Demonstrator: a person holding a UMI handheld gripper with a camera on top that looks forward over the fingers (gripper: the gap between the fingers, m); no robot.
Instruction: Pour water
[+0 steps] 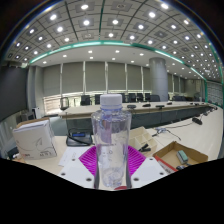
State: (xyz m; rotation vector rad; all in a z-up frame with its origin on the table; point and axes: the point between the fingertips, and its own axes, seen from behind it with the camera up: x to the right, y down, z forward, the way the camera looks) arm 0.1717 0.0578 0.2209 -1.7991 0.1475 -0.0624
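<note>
A clear plastic water bottle with a white cap stands upright between my fingers, lifted above the table. My gripper is shut on the bottle, with the magenta pads pressing its lower body on both sides. Water shows in the bottle's lower part. No cup or other vessel for the water is in view.
A white table lies below and beyond the bottle. A white box sits to the left, a brown cardboard box to the right. Long conference desks with monitors and chairs fill the room behind.
</note>
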